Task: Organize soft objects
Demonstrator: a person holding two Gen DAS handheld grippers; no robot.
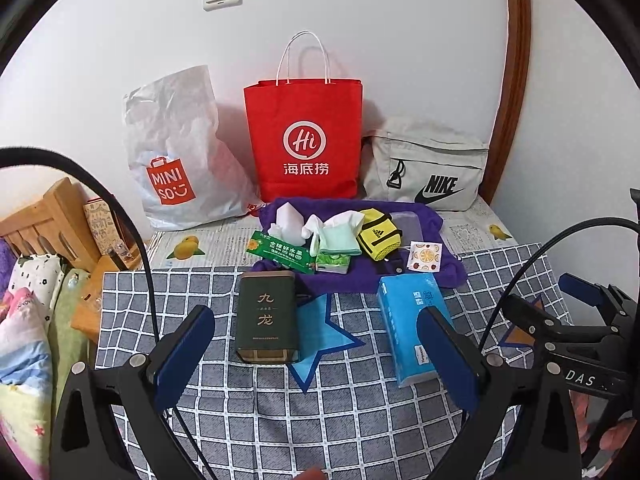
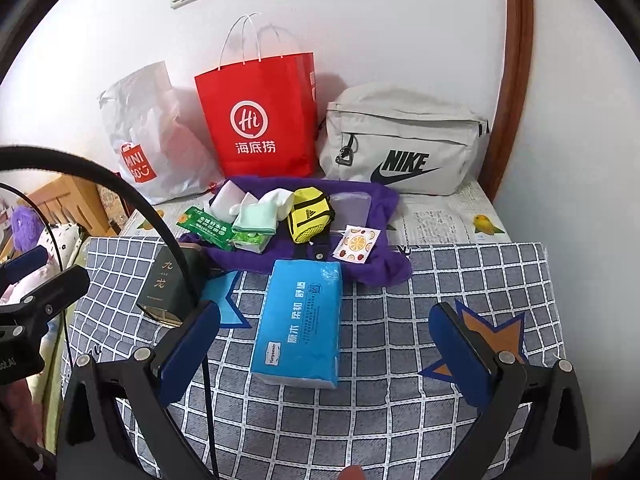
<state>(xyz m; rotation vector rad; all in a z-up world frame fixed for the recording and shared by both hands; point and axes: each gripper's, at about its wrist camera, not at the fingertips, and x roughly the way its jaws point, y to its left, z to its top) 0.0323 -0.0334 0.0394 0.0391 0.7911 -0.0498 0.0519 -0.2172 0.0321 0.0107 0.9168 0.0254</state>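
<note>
My left gripper (image 1: 316, 356) and right gripper (image 2: 324, 354) are black frames with blue finger pads (image 1: 180, 354), silver screws, looping black cables (image 1: 120, 216), and white "DAS" lettering.

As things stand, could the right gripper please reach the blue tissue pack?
Probably yes: the right gripper is open, and the blue tissue pack lies flat on the checked cloth right between its fingers, with nothing in front.

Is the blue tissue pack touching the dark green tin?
Apart. The left wrist view shows checked cloth between the blue tissue pack and the dark green tin.
</note>
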